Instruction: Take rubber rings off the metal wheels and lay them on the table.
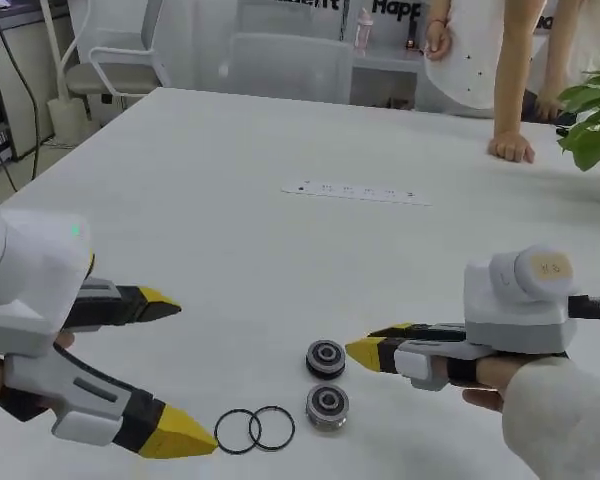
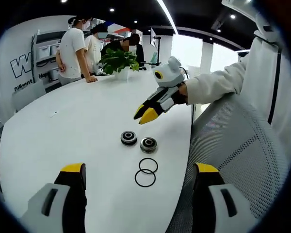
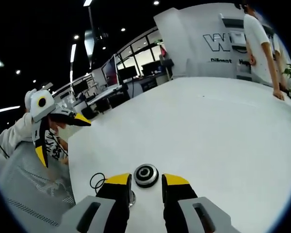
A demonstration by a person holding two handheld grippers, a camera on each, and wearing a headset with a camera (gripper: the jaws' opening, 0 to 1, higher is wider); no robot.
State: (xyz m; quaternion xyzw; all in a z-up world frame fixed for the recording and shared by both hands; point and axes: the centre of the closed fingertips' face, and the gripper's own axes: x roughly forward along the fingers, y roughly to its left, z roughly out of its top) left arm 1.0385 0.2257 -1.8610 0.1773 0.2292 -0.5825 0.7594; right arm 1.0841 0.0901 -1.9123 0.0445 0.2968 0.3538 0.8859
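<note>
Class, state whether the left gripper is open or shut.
Open. In the left gripper view, the left gripper has its yellow-tipped jaws wide apart, gripping nothing.

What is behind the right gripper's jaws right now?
Between the jaws of the right gripper, one metal wheel shows on the table. The second wheel is mostly covered by one jaw; the rubber rings peek out beside it.
</note>
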